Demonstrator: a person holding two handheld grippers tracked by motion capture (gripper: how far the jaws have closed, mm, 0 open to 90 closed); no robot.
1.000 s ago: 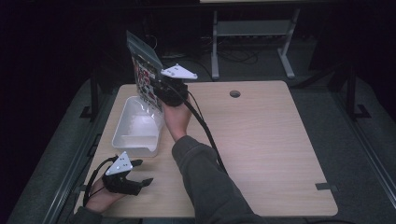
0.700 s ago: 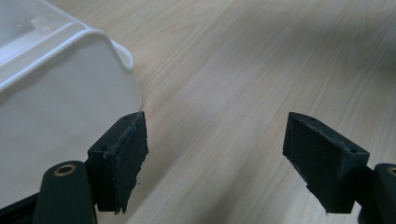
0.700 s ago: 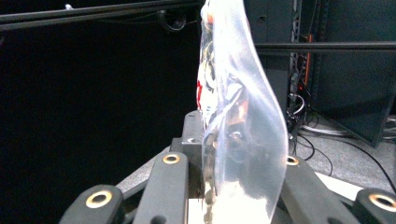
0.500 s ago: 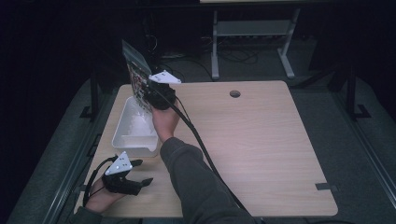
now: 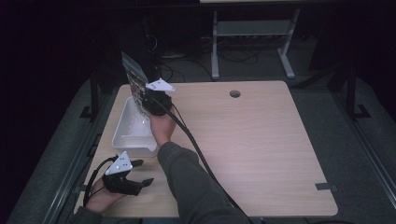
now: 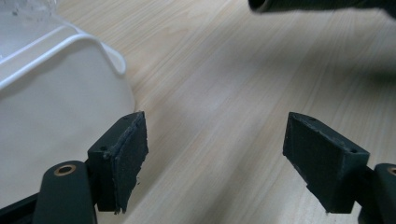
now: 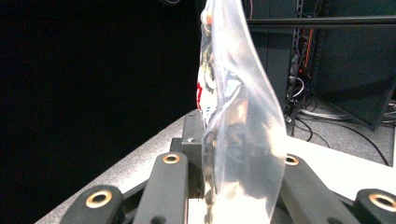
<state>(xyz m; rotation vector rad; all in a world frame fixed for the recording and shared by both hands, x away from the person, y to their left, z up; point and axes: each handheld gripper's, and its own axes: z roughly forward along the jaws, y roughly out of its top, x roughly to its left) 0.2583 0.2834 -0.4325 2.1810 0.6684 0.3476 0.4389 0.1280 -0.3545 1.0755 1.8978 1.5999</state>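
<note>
I have the right gripper [image 5: 150, 103] clamped on a clear plastic bag [image 5: 134, 79], lifted over the far end of the white tray [image 5: 122, 135], I'd guess so its contents can drop in or stay clear of the rim. My left gripper [image 5: 140, 172] rests on the table [image 5: 261, 140] just beside the tray's near corner, jaws wide apart and empty, likely waiting to steady it. The bag's printed contents are too blurred to identify, and the tray's inside is washed out by glare

A light wooden table [image 5: 261, 140] with a round cable hole [image 5: 235, 94] stands on grey carpet [image 5: 364, 135]; a grey metal frame [image 5: 252, 32] and cables [image 5: 187, 70] lie behind in darkness
</note>
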